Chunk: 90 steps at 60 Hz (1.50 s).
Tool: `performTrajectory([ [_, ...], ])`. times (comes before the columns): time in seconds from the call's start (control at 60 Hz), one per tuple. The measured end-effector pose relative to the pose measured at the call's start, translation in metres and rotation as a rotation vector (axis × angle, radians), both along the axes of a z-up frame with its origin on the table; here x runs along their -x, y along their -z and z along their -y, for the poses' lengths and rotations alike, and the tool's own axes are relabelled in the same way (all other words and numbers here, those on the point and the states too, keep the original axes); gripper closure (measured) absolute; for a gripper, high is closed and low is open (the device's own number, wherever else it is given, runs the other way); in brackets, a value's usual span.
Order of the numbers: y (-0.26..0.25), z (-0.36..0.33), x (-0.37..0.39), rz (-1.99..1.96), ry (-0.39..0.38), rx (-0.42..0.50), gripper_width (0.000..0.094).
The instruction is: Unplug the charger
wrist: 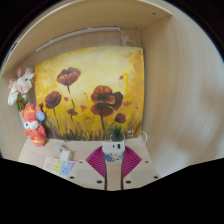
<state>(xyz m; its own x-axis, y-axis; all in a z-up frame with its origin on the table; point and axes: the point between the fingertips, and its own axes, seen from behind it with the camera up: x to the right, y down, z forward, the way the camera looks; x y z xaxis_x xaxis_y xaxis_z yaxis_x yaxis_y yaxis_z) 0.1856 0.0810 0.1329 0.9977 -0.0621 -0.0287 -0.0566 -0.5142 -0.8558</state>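
Note:
A small white charger (pixel 113 150) with blue marks sits right at the tips of my gripper (pixel 113 156). The magenta pads (pixel 97 160) press on its left and right sides, so the fingers are shut on it. It is low over the pale tabletop (pixel 60 150), just in front of a large poppy painting (pixel 88 95). What the charger plugs into is hidden behind it and the fingers. A thin white cable (pixel 141 136) seems to run off to the right of it.
A small green plant (pixel 117 130) stands just beyond the charger. An orange toy (pixel 33 125) and a white plush (pixel 18 88) are at the left. Small cards (pixel 62 165) lie left of the fingers. Beige walls close in the space on the right.

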Motion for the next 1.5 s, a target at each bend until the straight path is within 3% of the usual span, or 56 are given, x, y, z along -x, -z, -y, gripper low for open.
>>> performTrajectory([
  [0.1, 0.063, 0.024, -0.021, -0.022, -0.005, 0.134, 0.0764],
  [0.25, 0.124, 0.040, -0.032, -0.032, -0.042, 0.239, 0.0744],
  [0.417, 0.133, 0.036, -0.032, -0.008, -0.075, 0.244, 0.0689],
  [0.55, 0.133, 0.028, -0.034, 0.006, -0.060, 0.239, 0.0564],
  [0.65, 0.112, 0.024, -0.042, 0.049, -0.016, 0.197, 0.0323],
  [0.783, 0.049, 0.031, -0.036, 0.044, 0.022, 0.090, 0.0163],
  [0.967, -0.064, 0.069, 0.008, 0.022, 0.023, -0.083, 0.0147],
  [1.083, -0.111, 0.104, 0.050, 0.014, -0.005, -0.150, 0.0137],
  [1.2, -0.123, 0.142, 0.095, 0.022, -0.049, -0.162, 0.0135],
  [1.5, -0.089, 0.220, 0.193, 0.038, -0.187, -0.079, 0.0115],
])
